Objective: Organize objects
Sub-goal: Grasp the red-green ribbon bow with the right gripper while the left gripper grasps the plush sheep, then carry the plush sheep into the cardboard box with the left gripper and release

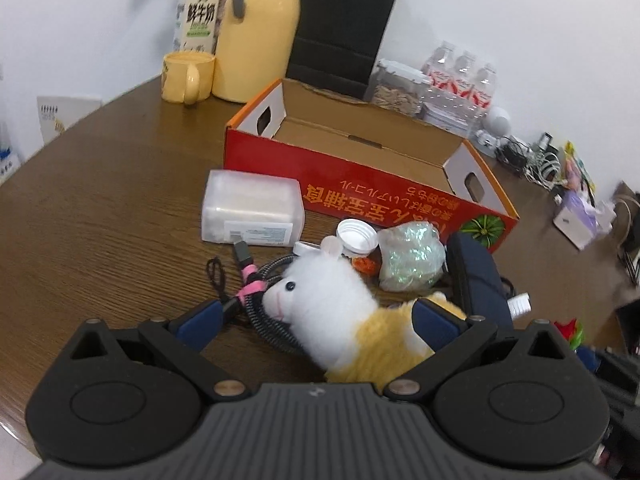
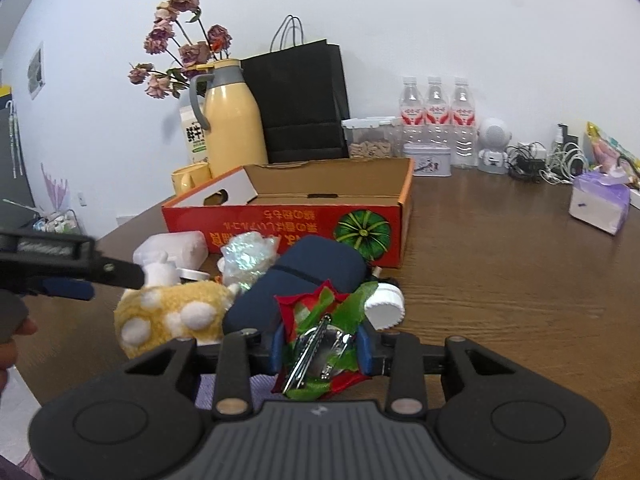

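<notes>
A white and yellow plush alpaca point(image 1: 332, 300) lies on the brown table between the wide jaws of my left gripper point(image 1: 318, 320). The right pad rests by its yellow body; the left pad stands clear of its head. My right gripper point(image 2: 322, 344) is shut on a red and green bow with a metal clip point(image 2: 308, 312). Just ahead lie a navy case point(image 2: 304, 272), an iridescent bag point(image 2: 248, 256) and a white cap point(image 2: 384, 304). The open red cardboard box point(image 1: 360, 184) behind the pile is bare inside. The left gripper's fingers point(image 2: 116, 274) reach over the plush point(image 2: 176, 312).
A clear plastic box point(image 1: 252, 208) and a braided cable point(image 1: 260, 280) lie left of the plush. Along the wall stand a yellow thermos point(image 1: 256, 32), a mug point(image 1: 186, 76), a black bag point(image 1: 340, 28) and water bottles point(image 2: 436, 120). A tissue box point(image 2: 596, 204) sits far right.
</notes>
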A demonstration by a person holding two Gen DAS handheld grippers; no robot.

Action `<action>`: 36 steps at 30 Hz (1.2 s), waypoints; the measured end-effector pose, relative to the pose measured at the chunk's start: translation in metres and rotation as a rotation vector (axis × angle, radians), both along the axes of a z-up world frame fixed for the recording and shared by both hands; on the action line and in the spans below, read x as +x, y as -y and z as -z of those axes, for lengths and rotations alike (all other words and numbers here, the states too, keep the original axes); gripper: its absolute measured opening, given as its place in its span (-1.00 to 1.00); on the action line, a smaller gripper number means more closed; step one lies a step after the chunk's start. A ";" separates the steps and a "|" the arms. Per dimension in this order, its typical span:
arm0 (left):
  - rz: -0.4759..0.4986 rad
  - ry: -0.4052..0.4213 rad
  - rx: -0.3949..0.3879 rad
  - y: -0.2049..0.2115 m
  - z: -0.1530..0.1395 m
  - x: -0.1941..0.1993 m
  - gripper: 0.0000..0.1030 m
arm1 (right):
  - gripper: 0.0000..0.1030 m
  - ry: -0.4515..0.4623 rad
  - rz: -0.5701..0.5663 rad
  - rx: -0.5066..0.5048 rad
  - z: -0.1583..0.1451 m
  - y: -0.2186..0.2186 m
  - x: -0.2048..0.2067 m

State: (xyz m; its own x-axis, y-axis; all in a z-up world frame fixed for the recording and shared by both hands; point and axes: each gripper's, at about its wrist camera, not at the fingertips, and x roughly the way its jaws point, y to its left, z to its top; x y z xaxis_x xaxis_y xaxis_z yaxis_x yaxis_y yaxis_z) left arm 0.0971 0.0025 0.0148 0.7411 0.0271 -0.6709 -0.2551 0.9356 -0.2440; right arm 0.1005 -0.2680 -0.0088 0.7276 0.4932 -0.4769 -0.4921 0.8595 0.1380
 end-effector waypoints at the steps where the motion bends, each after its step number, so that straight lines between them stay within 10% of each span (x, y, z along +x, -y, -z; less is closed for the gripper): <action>1: -0.010 -0.010 -0.016 0.000 0.001 0.004 0.99 | -0.36 0.002 -0.005 0.001 0.000 -0.002 0.001; 16: -0.064 -0.098 -0.133 -0.002 0.017 0.028 0.63 | -0.35 0.009 -0.034 0.020 -0.002 -0.009 0.011; 24: -0.067 -0.079 -0.166 -0.011 0.017 0.027 0.07 | -0.34 0.016 -0.033 0.015 -0.004 -0.010 0.009; 36: -0.056 0.016 -0.183 -0.025 -0.003 0.012 0.00 | -0.34 0.037 -0.039 -0.008 -0.014 -0.019 0.004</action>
State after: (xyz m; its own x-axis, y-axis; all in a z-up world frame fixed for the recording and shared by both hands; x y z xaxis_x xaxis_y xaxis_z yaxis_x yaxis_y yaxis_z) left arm 0.1090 0.0277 0.0183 0.7522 -0.0526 -0.6568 -0.3003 0.8600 -0.4127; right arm 0.1041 -0.2490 0.0048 0.7247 0.5181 -0.4543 -0.5301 0.8404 0.1127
